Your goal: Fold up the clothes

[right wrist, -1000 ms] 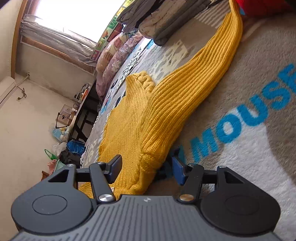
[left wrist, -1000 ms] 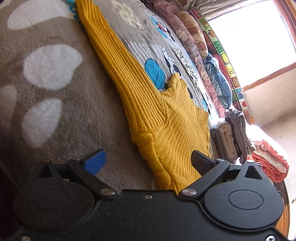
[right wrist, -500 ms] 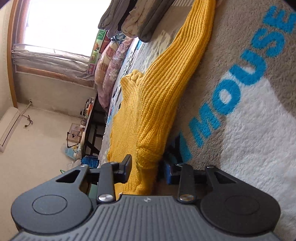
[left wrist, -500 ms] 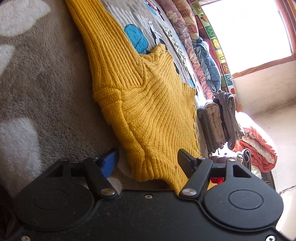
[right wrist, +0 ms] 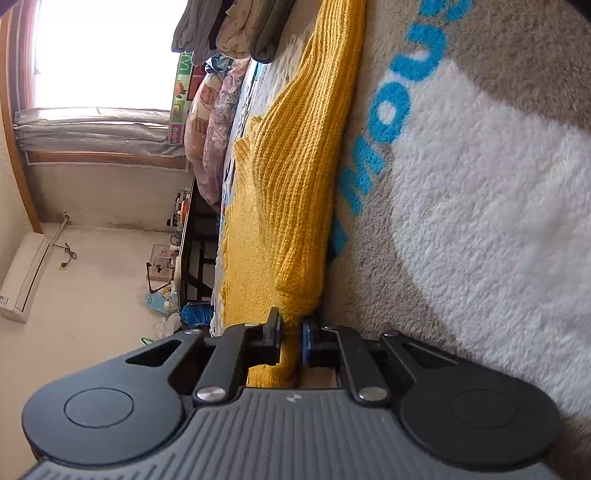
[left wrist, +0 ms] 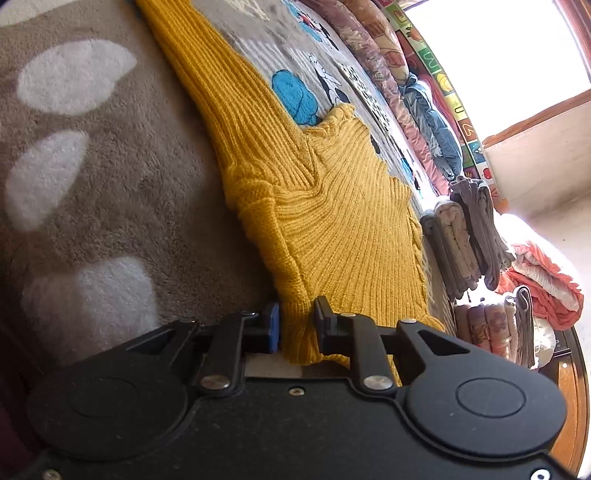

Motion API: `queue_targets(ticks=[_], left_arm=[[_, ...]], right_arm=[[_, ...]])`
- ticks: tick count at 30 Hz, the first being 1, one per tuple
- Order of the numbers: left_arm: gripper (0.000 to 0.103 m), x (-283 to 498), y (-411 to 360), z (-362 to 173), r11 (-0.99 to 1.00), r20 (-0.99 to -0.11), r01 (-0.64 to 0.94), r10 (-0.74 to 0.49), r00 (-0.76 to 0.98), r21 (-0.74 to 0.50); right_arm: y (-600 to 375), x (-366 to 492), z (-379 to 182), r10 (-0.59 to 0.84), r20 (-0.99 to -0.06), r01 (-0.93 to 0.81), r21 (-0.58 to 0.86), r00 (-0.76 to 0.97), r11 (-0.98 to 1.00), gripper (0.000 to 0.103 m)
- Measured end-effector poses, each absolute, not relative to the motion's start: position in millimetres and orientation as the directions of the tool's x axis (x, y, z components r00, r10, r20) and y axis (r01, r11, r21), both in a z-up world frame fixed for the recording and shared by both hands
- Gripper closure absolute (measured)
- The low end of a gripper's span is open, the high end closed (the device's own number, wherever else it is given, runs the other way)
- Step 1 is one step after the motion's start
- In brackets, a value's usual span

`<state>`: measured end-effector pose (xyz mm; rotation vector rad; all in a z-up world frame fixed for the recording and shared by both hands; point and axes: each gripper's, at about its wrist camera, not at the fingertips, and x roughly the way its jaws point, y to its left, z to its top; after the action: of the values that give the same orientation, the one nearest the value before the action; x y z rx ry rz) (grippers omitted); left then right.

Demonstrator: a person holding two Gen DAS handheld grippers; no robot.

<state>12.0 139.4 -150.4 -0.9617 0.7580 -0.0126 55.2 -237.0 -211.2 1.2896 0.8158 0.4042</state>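
Note:
A yellow ribbed knit sweater (left wrist: 332,229) lies spread on a grey fleece blanket (left wrist: 110,184), one long sleeve running away toward the top of the left wrist view. My left gripper (left wrist: 297,317) is at its near edge; the jaws are closing and the pads press a bunched fold of the knit. In the right wrist view the same sweater (right wrist: 295,166) stretches away across the blanket (right wrist: 480,221) beside blue lettering. My right gripper (right wrist: 291,328) is shut on a thin pinched fold of the near edge.
Folded grey and beige clothes (left wrist: 458,240) are stacked past the sweater, also at the top of the right wrist view as folded clothes (right wrist: 236,29). Rolled quilts (left wrist: 424,103) line the bed under a bright window. An orange and white bundle (left wrist: 543,280) lies at the far right.
Both grippers went from wide open around the sweater's near edge to closed on it. The right gripper rolled and sank a little, and the knit bunched up between the pads.

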Motion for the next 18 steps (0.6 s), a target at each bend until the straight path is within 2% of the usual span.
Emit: queue_targets(ticks=[3, 7, 11, 15, 18], left_arm=[[0.08, 9, 146, -151, 0.564, -0.566, -0.316, -0.344, 0.749, -0.762], [0.053, 2, 164, -142, 0.538, -0.54, -0.334, -0.285, 0.792, -0.774], [0.052, -2, 186, -146, 0.478, -0.53, -0.379, -0.232, 0.816, -0.792], [0.052, -3, 200, -152, 0.421, -0.519, -0.398, -0.227, 0.824, -0.815], [0.052, -2, 203, -150, 0.426, -0.521, -0.405, -0.203, 0.829, -0.809]], right_arm=[[-240, 49, -211, 0.675, -0.315, 0.177, 0.947, 0.668, 0.266, 0.091], [-244, 48, -205, 0.659, -0.321, 0.17, 0.944, 0.68, 0.284, 0.086], [-252, 47, -204, 0.633, -0.326, 0.17, 0.94, 0.702, 0.296, 0.082], [-270, 52, -197, 0.562, -0.332, 0.172, 0.932, 0.758, 0.32, 0.071], [-292, 56, -198, 0.51, -0.329, 0.206, 0.937, 0.795, 0.283, 0.069]])
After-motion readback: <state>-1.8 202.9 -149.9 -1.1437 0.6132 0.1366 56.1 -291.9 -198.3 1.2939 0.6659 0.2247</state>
